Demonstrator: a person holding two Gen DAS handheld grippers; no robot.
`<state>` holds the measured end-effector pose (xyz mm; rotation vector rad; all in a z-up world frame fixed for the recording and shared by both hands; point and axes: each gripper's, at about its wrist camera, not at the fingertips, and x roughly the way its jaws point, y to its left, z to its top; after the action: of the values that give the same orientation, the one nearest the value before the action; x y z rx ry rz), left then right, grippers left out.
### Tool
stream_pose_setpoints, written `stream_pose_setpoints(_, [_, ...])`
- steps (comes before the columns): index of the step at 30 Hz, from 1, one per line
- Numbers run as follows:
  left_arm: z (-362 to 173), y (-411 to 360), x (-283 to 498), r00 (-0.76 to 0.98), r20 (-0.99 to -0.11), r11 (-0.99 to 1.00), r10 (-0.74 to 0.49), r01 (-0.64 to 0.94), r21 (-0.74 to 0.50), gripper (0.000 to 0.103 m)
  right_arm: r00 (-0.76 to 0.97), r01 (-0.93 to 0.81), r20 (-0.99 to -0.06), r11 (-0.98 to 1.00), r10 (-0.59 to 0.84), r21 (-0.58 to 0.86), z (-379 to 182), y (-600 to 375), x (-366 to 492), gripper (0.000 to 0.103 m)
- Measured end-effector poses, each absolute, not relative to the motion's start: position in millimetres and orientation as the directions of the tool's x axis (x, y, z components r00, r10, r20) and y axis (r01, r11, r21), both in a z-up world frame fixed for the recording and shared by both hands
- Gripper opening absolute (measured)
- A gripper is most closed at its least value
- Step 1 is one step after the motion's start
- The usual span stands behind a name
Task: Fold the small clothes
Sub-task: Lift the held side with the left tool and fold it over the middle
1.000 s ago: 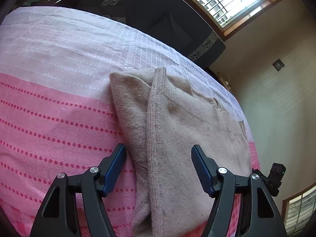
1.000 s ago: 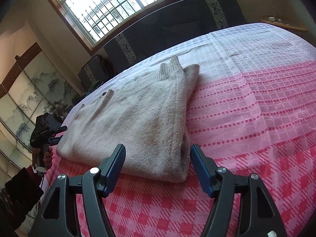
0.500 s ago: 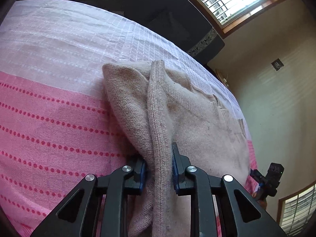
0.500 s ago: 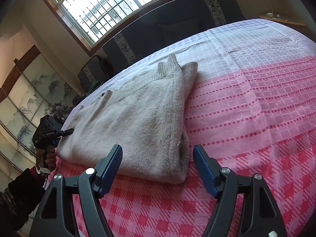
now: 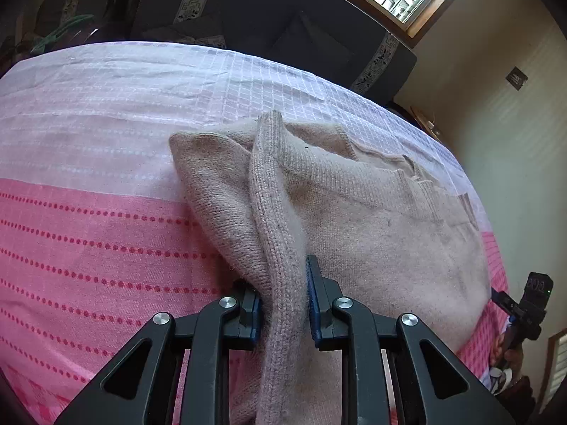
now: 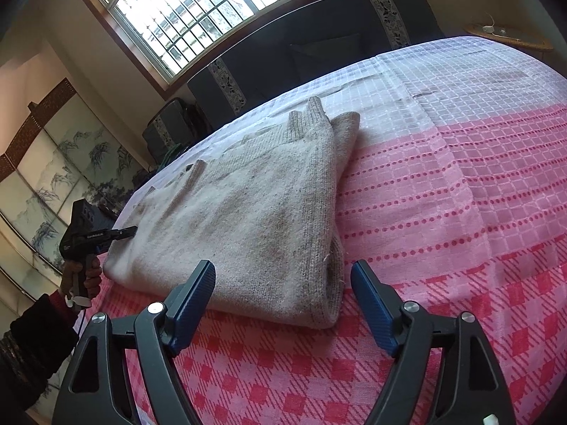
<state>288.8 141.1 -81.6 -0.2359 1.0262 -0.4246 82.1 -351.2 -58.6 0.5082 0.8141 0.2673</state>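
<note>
Here the left gripper (image 5: 283, 304) sat at bottom centre of the left wrist view, jaws having just closed, pads pinching a raised ribbed edge of the beige sweater (image 5: 354, 219). The right gripper (image 6: 283, 304) at bottom centre of its view had jaws wide, just been opening, nothing between the pads. Sweater lay folded just beyond them, mid-frame, on the pink bedspread (image 6: 443, 212).
</note>
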Motion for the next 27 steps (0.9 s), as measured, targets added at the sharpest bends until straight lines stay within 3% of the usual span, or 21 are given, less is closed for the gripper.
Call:
stream_pose_setpoints(3, [-64,117,275,0.525,-0.792,0.949,-0.310,0.226,-0.221,0.017,0.665,-0.038,-0.619,0.847,0.418,0.531,-58,-351,81,0.077])
stream_pose_setpoints(11, [-25,71,259,0.591,-0.781,0.966,-0.203,0.252,-0.060,0.017,0.678,-0.063,-0.594,0.840,0.432,0.539,-53,-351,76,0.079])
stream_pose_setpoints(27, [-13,14,260,0.584,-0.808,0.963,-0.079,0.253,0.089,0.017,0.689,-0.128,-0.559,0.836,0.462,0.533,-45,-345,67,0.086])
